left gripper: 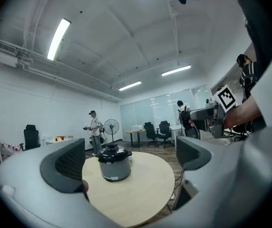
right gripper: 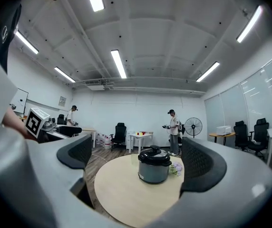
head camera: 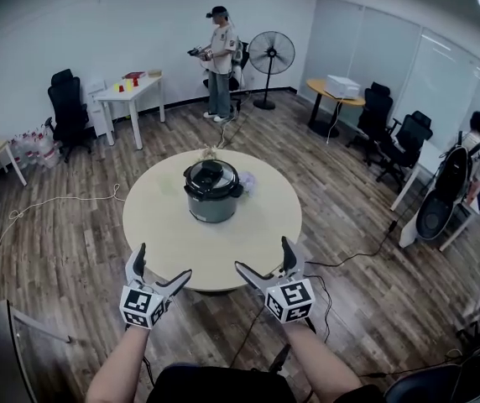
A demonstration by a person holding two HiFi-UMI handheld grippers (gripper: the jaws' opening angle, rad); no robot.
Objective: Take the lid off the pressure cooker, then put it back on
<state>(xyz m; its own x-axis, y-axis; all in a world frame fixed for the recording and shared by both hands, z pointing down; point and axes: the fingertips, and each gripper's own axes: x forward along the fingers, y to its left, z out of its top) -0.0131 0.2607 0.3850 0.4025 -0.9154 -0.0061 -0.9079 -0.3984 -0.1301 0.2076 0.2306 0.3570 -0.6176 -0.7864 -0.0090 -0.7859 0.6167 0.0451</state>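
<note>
1. The left tongs (head camera: 164,263) are released, with the jaws wide apart and nothing between them. They hang off the near edge of the worktop (head camera: 160,229), well short of the cooker (head camera: 212,200), and point toward it.
2. The right tongs (head camera: 263,256) are released too, jaws wide and empty. They are beside the left pair, also well short of the cooker and facing it.
3. The cooker stands upright near the middle of the round worktop, with its black lid (head camera: 211,177) seated on top.
4. A small lilac thing (head camera: 247,183) lies just beside the cooker, on its right in the head view.
5. Far beyond the cooker a person (head camera: 220,61) stands on the wooden floor, with a fan (head camera: 271,54) close by.
</note>
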